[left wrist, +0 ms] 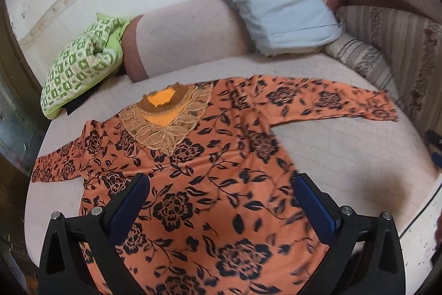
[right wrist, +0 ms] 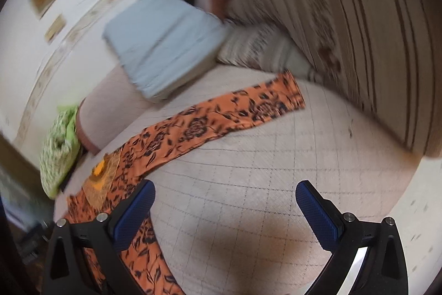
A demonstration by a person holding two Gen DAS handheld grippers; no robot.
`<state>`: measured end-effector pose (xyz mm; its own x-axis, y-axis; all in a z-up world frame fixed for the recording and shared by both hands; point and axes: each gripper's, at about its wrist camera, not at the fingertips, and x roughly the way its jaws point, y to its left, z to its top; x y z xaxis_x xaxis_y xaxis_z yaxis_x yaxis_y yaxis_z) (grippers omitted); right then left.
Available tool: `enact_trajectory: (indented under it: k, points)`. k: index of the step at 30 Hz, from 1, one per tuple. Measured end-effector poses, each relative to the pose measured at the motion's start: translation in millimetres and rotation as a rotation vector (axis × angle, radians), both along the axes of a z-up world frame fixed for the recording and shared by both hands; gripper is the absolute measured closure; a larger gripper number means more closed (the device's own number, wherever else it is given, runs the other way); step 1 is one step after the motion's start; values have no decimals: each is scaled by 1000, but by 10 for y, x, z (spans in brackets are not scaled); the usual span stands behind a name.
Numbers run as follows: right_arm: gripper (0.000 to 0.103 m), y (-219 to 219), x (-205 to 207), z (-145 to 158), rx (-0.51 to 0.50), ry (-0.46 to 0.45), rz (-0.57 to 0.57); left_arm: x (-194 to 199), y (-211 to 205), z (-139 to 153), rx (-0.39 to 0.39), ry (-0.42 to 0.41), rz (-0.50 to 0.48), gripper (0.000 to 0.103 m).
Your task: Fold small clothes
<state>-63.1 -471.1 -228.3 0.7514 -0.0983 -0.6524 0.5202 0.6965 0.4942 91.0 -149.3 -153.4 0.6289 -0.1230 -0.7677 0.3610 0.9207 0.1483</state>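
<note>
An orange blouse [left wrist: 204,162] with black flowers and a lace neckline lies flat on the bed, both sleeves spread out. My left gripper [left wrist: 221,184] is open and empty above the blouse's lower body. My right gripper [right wrist: 225,192] is open and empty above the bare bed cover, right of the blouse [right wrist: 143,145]. The blouse's right sleeve [right wrist: 237,109] stretches away ahead of it. The right wrist view is blurred.
A pale blue pillow [left wrist: 265,2] leans at the head of the bed [left wrist: 345,145]. A green patterned cushion [left wrist: 80,65] lies at the far left beside a pink bolster [left wrist: 187,32]. A striped backrest [right wrist: 359,40] runs along the right side.
</note>
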Motion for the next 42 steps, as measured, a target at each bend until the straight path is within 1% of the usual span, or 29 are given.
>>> enact_trajectory:
  k: [2,3,5,8,10,11,12,14,15,16,17,18,19,20,22,23,24,25,26,27,28,30,32,33,34,36,38,40,42]
  points:
    - [0,-121,84,-104,44,-6,-7,165,102,-91,-15,2,20,0]
    - [0,-185,125,-146,73,-15,-10,268,176,-134,-19,-15,40,0]
    - [0,-338,224,-245,160,-52,-24,430,285,-190,-21,-49,72,0]
    - [2,-562,472,-439,331,-139,-66,731,493,-311,-45,-91,145,0]
    - [10,-650,683,-579,426,-165,-96,932,623,-419,-64,-84,189,0]
    - [16,-692,839,-683,483,-183,-101,1029,688,-484,-75,-74,209,0]
    - [23,-710,949,-751,515,-187,-109,1136,772,-575,-86,-58,235,0]
    - [32,-755,1185,-935,566,-159,-144,1266,889,-716,-95,-27,270,0]
    - [35,-768,1283,-1019,579,-130,-167,1330,945,-785,-96,-5,282,0]
    - [35,-797,1382,-1136,602,-118,-206,1391,1003,-842,-91,12,291,0]
    - [35,-841,1452,-1217,617,-118,-231,1434,1050,-877,-83,16,301,0]
    - [39,-883,1521,-1290,625,-108,-260,1481,1111,-897,-78,13,315,0]
    - [39,-933,1587,-1324,616,-103,-295,1510,1150,-905,-81,12,323,0]
    - [39,-978,1637,-1313,601,-112,-328,1545,1205,-906,-87,12,332,0]
    - [43,-1073,1753,-1275,558,-123,-388,1593,1286,-893,-90,5,353,0]
    - [57,-1127,1821,-1278,537,-118,-421,1623,1338,-876,-91,-1,364,0]
    - [76,-1163,1866,-1281,522,-112,-451,1657,1388,-856,-91,-7,376,0]
    - [87,-1189,1915,-1282,504,-95,-473,1687,1467,-823,-90,-22,400,0]
    - [94,-1204,1973,-1275,482,-77,-481,1715,1547,-791,-91,-37,422,0]
    - [95,-1177,2013,-1227,465,-64,-489,1744,1640,-750,-93,-51,446,0]
    - [96,-1116,2056,-1126,447,-73,-480,1780,1757,-699,-97,-65,475,0]
    - [96,-948,2180,-867,398,-121,-407,1813,1960,-616,-88,-91,537,0]
    - [96,-632,2437,-453,335,-176,-281,1846,2228,-538,-75,-112,608,0]
    - [96,-424,2612,-231,329,-211,-203,1842,2340,-513,-72,-118,637,0]
    - [96,-265,2753,-81,330,-236,-148,1851,2505,-495,-69,-120,677,0]
    - [96,261,3146,340,309,-287,1,1856,2785,-476,-83,-114,738,0]
    - [96,783,3492,635,289,-320,131,1843,3110,-466,-123,-104,808,0]
    - [96,1356,3853,817,284,-320,246,1828,3372,-482,-155,-97,864,0]
    - [96,1975,4173,845,293,-300,344,1808,3588,-502,-161,-97,911,0]
